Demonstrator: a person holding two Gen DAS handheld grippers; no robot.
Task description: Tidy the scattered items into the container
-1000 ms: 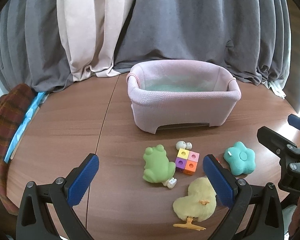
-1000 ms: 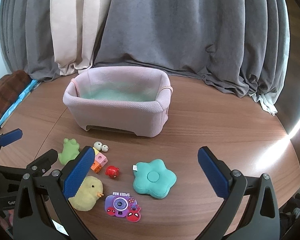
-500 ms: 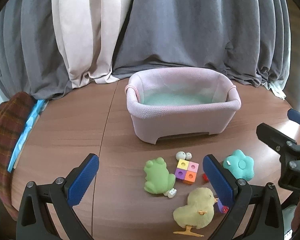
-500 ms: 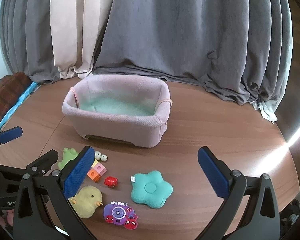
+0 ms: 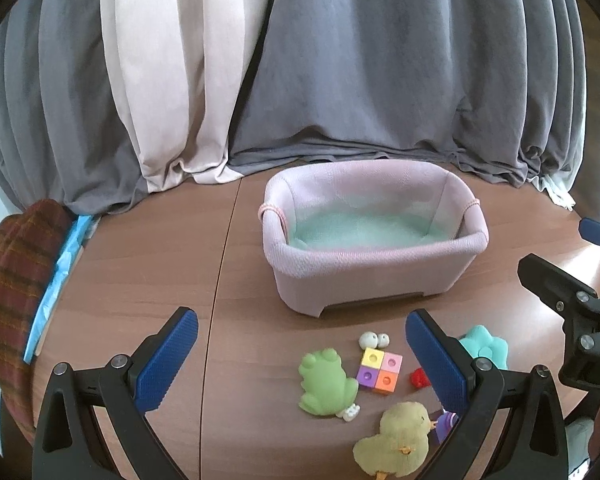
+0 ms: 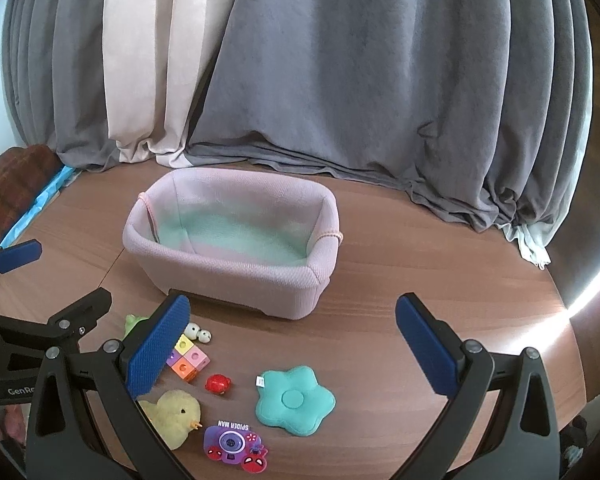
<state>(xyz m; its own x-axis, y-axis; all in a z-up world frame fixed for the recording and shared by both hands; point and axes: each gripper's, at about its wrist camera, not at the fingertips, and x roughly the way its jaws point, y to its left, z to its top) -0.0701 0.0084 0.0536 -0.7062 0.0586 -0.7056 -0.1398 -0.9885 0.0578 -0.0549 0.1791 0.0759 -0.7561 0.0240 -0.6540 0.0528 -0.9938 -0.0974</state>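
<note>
A pink fabric basket (image 5: 380,268) (image 6: 236,280) with a teal bottom stands empty on the round wooden table. In front of it lie a green frog (image 5: 326,378), a four-colour cube block (image 5: 380,370) (image 6: 188,362), a pair of white eyes (image 5: 374,339), a small red toy (image 6: 219,383), a yellow chick (image 5: 398,438) (image 6: 172,416), a teal flower cushion (image 6: 294,400) and a purple Spider-Man toy camera (image 6: 234,444). My left gripper (image 5: 302,360) is open and empty above the frog and block. My right gripper (image 6: 292,352) is open and empty above the cushion.
Grey and beige curtains (image 5: 340,80) hang behind the table. A plaid cloth (image 5: 12,280) and a blue strip lie at the table's left edge. The table edge (image 6: 572,312) curves away on the right.
Both grippers have risen and drawn back, so the basket and toys sit lower and look smaller. Nothing was taken hold of.
</note>
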